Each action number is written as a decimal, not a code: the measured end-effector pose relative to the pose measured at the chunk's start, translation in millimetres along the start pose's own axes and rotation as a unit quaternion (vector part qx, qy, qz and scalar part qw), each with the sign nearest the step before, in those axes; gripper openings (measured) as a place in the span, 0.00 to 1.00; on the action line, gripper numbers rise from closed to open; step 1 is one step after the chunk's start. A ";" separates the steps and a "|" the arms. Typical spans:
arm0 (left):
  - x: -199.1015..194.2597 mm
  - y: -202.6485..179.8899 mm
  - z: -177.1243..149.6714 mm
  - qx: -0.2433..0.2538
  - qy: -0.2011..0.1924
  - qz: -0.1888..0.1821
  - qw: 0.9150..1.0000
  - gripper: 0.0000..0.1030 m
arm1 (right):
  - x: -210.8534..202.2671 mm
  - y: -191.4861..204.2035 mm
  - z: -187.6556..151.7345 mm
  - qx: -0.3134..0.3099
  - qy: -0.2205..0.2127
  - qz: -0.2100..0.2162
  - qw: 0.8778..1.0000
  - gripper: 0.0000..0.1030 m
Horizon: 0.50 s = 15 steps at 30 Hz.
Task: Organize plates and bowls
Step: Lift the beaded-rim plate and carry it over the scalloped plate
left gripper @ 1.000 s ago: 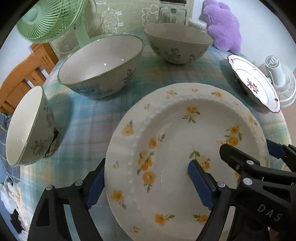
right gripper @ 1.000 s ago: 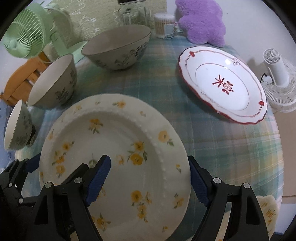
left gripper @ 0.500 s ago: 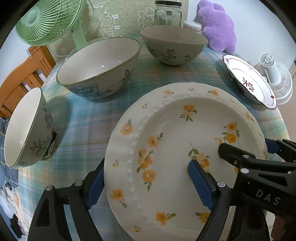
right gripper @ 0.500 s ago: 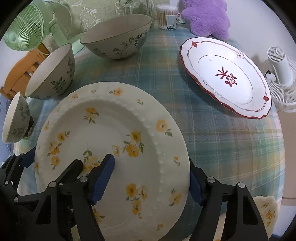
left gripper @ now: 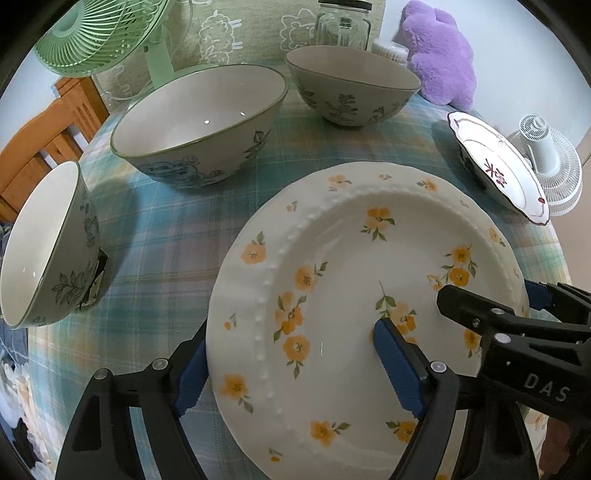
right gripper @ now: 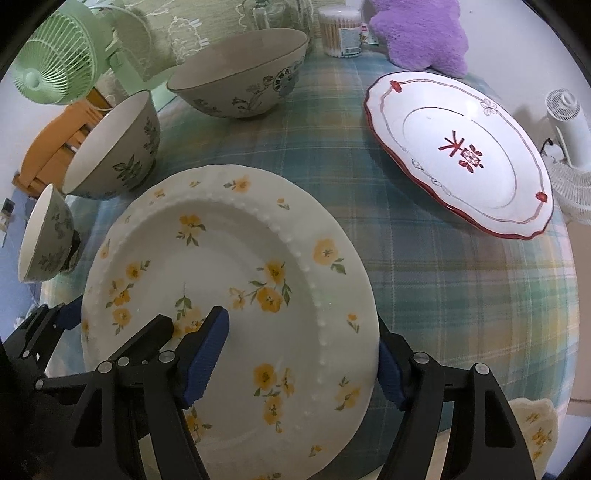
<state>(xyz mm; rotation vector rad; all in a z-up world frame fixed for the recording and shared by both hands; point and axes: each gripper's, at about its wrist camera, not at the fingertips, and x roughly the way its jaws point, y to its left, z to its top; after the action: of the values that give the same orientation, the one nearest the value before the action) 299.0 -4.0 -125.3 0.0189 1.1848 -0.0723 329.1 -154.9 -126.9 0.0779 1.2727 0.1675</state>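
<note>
A white plate with yellow flowers (left gripper: 343,280) is held above the checked tablecloth by both grippers. My left gripper (left gripper: 295,373) is shut on its left rim; my right gripper (right gripper: 299,354) is shut on its right rim, plate (right gripper: 221,280). A red-trimmed white plate (right gripper: 461,155) lies at the far right, also in the left wrist view (left gripper: 498,173). Three green floral bowls stand at the back and left: a large one (left gripper: 199,122), another (left gripper: 351,85), and a small one (left gripper: 48,243).
A green fan (left gripper: 99,33), a glass jar (left gripper: 343,26) and a purple plush (left gripper: 439,51) stand at the table's back. A white fan (right gripper: 569,147) is at the right edge. Another flowered dish (right gripper: 535,435) shows at lower right.
Both grippers have carried the flowered plate slightly toward the back of the table; the bowls and red-trimmed plate look closer. The grip is unchanged.
</note>
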 end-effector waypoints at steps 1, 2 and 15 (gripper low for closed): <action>-0.3 -0.3 0.5 0.000 0.000 0.002 1.000 0.80 | -0.5 0.7 -0.9 0.002 0.001 -0.005 1.000 0.71; -0.9 -0.6 1.2 -0.001 0.002 0.003 1.000 0.80 | -0.7 1.8 -0.5 0.006 0.001 -0.010 1.000 0.71; -14.4 2.6 -4.0 0.001 0.007 0.005 1.000 0.79 | -12.6 8.7 -9.2 0.032 0.013 -0.018 0.999 0.71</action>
<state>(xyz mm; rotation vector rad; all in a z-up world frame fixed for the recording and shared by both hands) 290.0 -0.6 -113.5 0.0266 1.1982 -0.0641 316.0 -148.7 -116.4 0.1090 1.3037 0.0973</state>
